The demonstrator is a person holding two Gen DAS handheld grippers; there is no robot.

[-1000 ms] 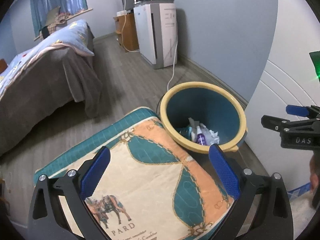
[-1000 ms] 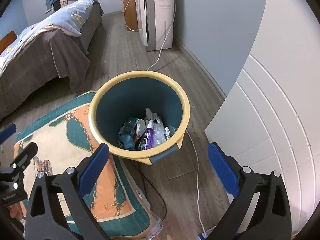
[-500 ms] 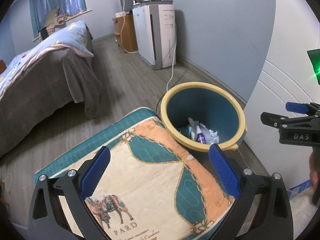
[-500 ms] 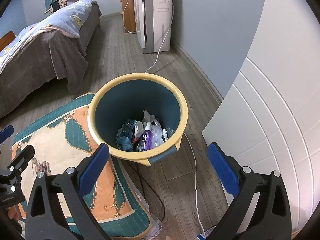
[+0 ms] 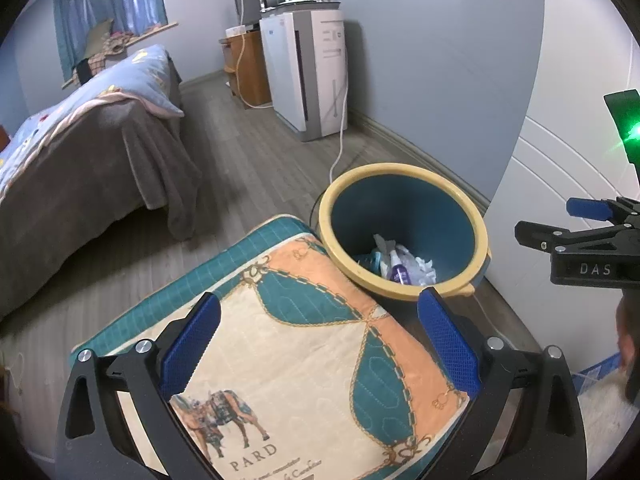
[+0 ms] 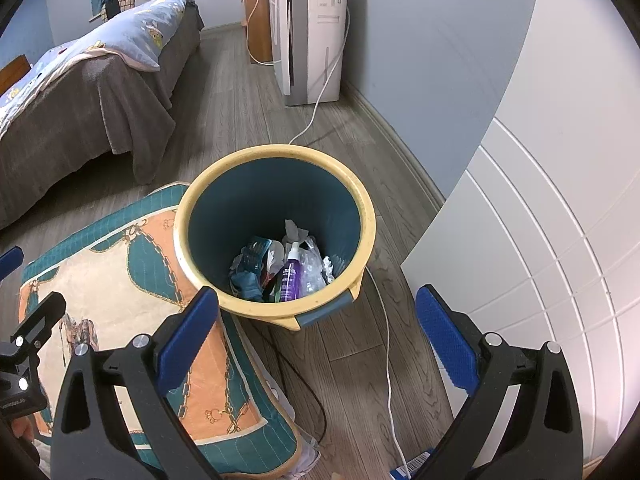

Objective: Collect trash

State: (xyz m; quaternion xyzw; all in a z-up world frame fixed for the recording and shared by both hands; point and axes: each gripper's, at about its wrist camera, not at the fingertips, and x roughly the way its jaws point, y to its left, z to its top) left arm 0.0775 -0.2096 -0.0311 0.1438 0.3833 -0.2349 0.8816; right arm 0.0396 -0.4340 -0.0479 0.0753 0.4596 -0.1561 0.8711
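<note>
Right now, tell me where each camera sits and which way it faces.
Left wrist: above the patterned cushion, facing the trash bin; left gripper open, right gripper at the right edge.
Right wrist: above the floor, looking down into the bin; right gripper open.
Shared: bin, cushion, bed.

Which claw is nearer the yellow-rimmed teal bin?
Right. The right claw hangs open just short of the yellow-rimmed teal bin; the left claw sits farther back, over the patterned cushion.

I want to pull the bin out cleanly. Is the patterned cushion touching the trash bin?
Cannot tell. In the right wrist view the cushion edge disappears behind the trash bin rim, so neither contact nor a gap shows plainly.
</note>
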